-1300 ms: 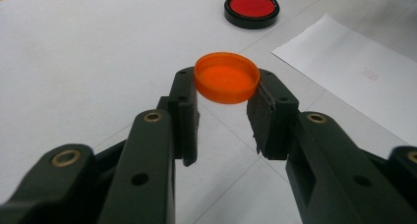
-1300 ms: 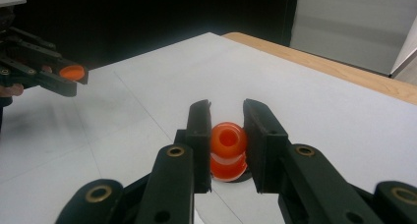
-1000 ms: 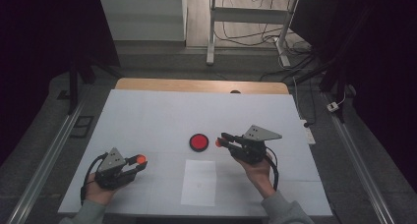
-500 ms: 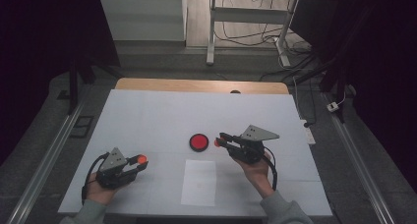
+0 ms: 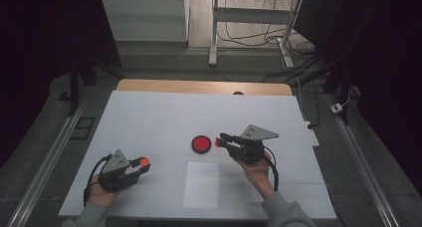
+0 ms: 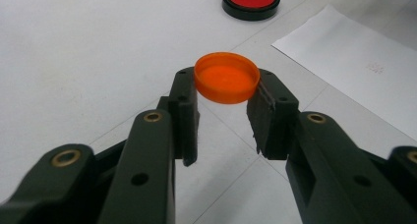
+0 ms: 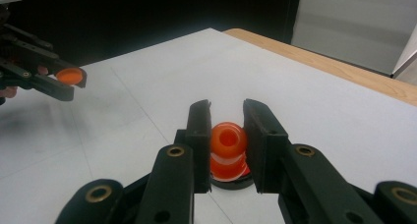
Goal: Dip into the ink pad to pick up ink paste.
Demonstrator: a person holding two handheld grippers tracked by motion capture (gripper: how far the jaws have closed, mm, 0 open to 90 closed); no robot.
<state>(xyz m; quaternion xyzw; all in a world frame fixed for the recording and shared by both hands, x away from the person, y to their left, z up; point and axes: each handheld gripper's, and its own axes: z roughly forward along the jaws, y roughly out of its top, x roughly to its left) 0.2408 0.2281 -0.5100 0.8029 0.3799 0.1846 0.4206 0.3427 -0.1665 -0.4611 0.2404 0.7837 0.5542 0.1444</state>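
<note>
So the right hand-held gripper (image 5: 219, 139) is clamped on a small orange bottle (image 7: 227, 139), hovering just right of the red disc (image 5: 201, 144) mid-tabletop (image 5: 149, 117). The left hand-held gripper (image 5: 141, 165), well apart near the front left, pinches the orange cap (image 6: 226, 77). One of each.

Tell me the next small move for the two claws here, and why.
Probably bring the left claw, shut on the orange cap, toward the right claw, which is shut on a small orange open-mouthed piece beside the red disc. The two orange parts look like a matching pair and sit well apart in the high view, so closing that gap comes first.
</note>
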